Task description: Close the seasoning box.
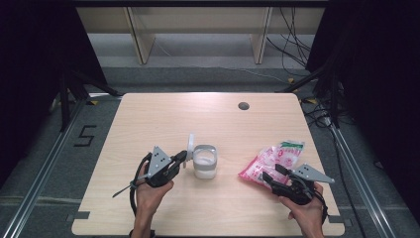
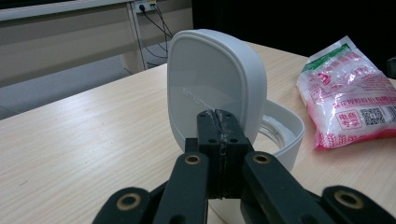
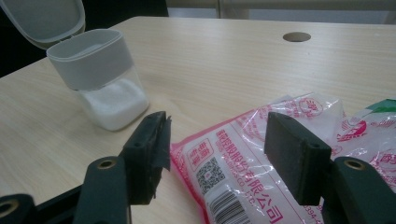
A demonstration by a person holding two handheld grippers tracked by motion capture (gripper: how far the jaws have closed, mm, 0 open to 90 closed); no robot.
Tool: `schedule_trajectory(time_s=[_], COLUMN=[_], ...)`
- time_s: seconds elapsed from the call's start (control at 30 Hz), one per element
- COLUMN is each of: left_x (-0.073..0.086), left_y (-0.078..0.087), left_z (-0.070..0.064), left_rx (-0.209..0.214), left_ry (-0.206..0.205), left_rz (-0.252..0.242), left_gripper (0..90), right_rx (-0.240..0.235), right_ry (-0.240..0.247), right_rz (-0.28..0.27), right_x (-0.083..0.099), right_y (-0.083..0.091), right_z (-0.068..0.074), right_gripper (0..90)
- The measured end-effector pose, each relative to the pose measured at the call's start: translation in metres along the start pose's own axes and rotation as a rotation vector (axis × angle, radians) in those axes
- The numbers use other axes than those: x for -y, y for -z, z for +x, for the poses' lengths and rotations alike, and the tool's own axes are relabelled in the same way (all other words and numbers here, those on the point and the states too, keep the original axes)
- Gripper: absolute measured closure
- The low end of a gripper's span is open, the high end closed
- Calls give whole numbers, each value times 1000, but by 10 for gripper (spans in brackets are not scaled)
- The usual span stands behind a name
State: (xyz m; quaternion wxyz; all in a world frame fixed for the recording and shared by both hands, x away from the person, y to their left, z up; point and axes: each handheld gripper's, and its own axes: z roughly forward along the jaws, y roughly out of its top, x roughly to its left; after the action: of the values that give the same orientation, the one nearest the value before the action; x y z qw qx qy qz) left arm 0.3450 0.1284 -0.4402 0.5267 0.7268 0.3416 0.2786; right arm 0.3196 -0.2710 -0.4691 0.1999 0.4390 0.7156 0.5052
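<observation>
A clear jar (image 1: 205, 163) with a white collar holds white powder and stands mid-table. Its hinged white lid (image 1: 190, 144) is flipped up on the jar's left side. My left gripper (image 1: 182, 157) is shut, its tips against the lid's outer face (image 2: 215, 74); nothing shows pinched between them. A pink and white plastic bag (image 1: 275, 158) with a green top lies to the right. My right gripper (image 1: 271, 175) is open, its jaws either side of the bag's near corner (image 3: 233, 182). In the right gripper view the jar (image 3: 105, 79) stands to the left.
The light wooden table (image 1: 163, 114) has a round cable hole (image 1: 243, 105) near its far edge. Beyond it are pale shelf legs (image 1: 141, 39) and floor cables (image 1: 292, 44). Dark stands flank the table.
</observation>
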Motion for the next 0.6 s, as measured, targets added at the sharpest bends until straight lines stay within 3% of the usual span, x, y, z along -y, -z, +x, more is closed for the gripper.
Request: schedule_trajectory(time_s=[0.3, 0.33, 0.37, 0.4, 0.5, 0.53, 0.6], left_x=[-4, -4, -5, -5, -5, -6, -7], left_y=[-3, -5, -5, -7, -10, -11, -10], left_z=[-4, -6, -7, -9, -14, -14, -15], left_rx=[5, 12, 15, 19, 41, 51, 57], left_ry=[-4, 4, -2, -4, -14, -42, -35], left_rz=[-7, -16, -10, -13, -4, -18, -29], left_gripper=[887, 887, 886, 883, 873, 867, 823], right_rx=[-11, 4, -13, -12, -14, -7, -9], right_ry=[-9, 15, -36, -1, -6, 1, 0], right_rz=[3, -1, -11, -16, -8, 1, -14], right_x=[0, -1, 0, 0, 0, 0, 0], right_y=[1, 1, 1, 0, -1, 0, 0], right_z=[1, 0, 4, 1, 1, 1, 2], right_gripper=[401, 402, 402, 402, 402, 402, 402])
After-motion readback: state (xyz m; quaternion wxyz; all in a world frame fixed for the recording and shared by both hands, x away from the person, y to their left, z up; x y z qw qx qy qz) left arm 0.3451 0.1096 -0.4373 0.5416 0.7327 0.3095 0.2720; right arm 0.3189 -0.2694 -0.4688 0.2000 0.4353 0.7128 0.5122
